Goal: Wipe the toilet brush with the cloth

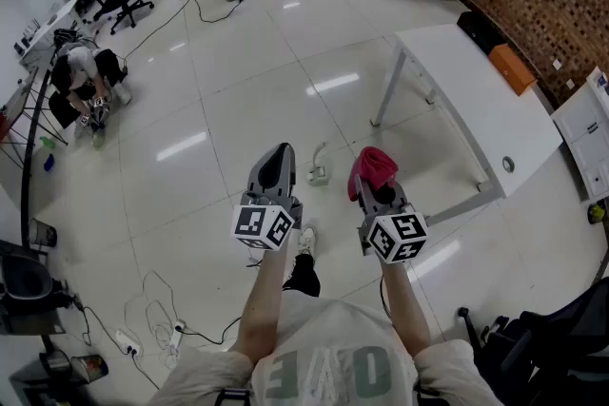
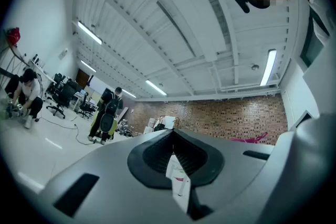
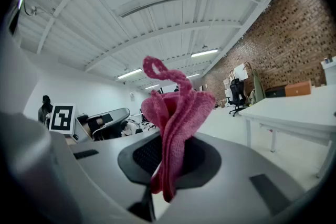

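Left gripper view | left gripper pinches white tag | print illegible

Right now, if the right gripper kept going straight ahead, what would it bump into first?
Probably nothing near: the right gripper, holding the pink cloth, points out over the floor, with the white table off to its right. Depth is hard to judge.

My left claw and right claw are grey with black-and-white marker cubes. My shirt is pale, green-lettered.
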`<state>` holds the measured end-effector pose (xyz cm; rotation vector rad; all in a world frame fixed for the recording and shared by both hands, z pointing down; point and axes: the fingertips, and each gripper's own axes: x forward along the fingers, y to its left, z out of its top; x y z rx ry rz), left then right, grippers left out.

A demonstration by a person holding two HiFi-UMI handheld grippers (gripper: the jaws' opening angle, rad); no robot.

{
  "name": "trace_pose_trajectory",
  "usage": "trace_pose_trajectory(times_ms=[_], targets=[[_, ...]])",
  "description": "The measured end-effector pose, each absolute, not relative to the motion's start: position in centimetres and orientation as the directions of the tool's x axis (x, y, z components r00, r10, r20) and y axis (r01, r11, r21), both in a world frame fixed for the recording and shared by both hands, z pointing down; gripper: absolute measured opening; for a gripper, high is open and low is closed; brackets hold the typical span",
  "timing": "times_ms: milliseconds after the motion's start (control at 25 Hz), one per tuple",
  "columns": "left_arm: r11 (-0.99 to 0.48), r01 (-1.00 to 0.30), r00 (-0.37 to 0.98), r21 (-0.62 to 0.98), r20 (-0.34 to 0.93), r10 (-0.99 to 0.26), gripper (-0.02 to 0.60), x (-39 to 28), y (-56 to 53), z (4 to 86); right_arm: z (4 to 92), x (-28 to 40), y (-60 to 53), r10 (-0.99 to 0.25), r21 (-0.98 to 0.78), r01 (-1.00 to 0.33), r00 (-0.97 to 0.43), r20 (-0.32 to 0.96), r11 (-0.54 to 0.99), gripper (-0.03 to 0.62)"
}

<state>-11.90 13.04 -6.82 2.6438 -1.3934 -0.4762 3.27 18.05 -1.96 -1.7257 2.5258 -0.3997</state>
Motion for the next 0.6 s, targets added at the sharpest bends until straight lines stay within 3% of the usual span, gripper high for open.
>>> trace_pose_trajectory(times_ms=[320,600], targets=[[-0.634,-0.747,0.605,0.2,-0.19,-0.773,0.005,-11.6,-3.3,-7.8,-3.6,3.3,1.2,-0.937,-0.226,-0.922,-0.34,0.078,0.316,0.032],[-0.647,-0.73,0.633,0.218,-0.14,-0.761,0.005,-9.7,-9.5,-6.5,-4.0,4.9,-6.2,-0.942,-0.226,-0.928,-0.324,0.086,0.298,0.031]])
